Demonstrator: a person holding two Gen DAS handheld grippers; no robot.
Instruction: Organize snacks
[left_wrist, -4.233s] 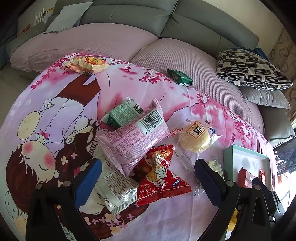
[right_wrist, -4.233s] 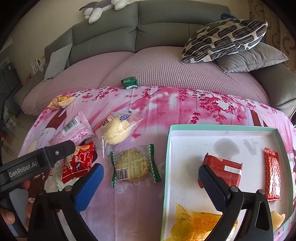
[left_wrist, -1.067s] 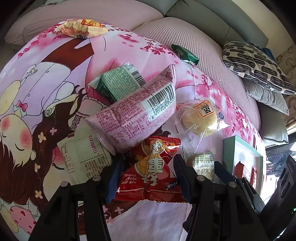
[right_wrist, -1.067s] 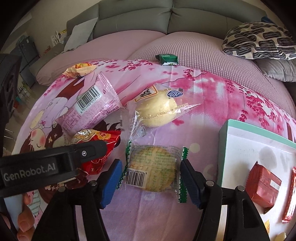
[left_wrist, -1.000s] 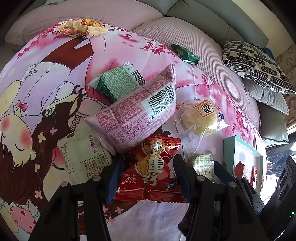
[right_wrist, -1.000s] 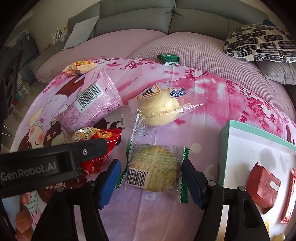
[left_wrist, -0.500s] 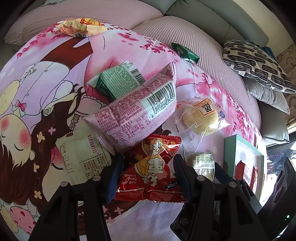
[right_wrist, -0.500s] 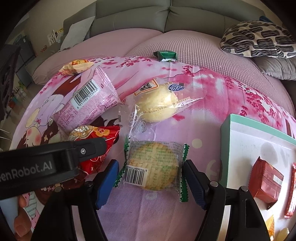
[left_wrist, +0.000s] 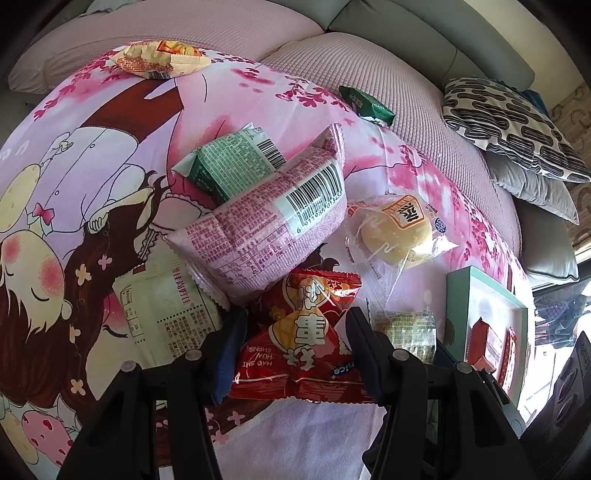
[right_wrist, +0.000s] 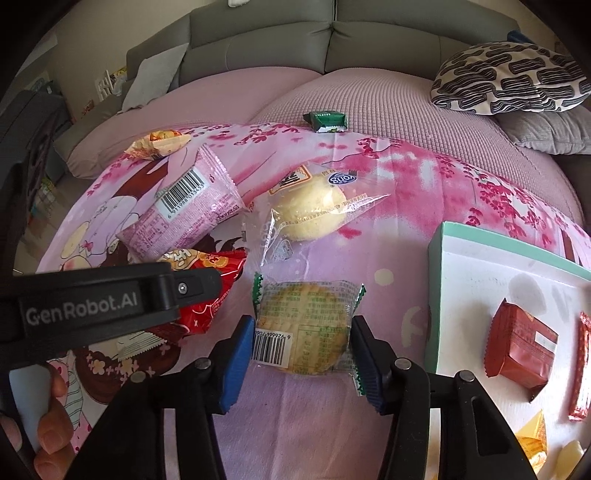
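Jaws: left gripper (left_wrist: 295, 347) grips red packet (left_wrist: 303, 332) | right gripper (right_wrist: 301, 354) – closing on cookie (right_wrist: 303, 321)

Red snack packet (left_wrist: 303, 339) and clear-wrapped round biscuit (right_wrist: 304, 325) lie flat, side by side.

The right gripper (right_wrist: 301, 354) has just been closing: its blue pads (right_wrist: 236, 363) are now pressed against the clear-wrapped round cracker (right_wrist: 304, 325), previously untouched between them.

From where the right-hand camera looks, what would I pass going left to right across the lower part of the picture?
A person's fingers → the other gripper's black arm → red snack bag → round cracker pack between blue pads → green-edged box → red packet inside it.
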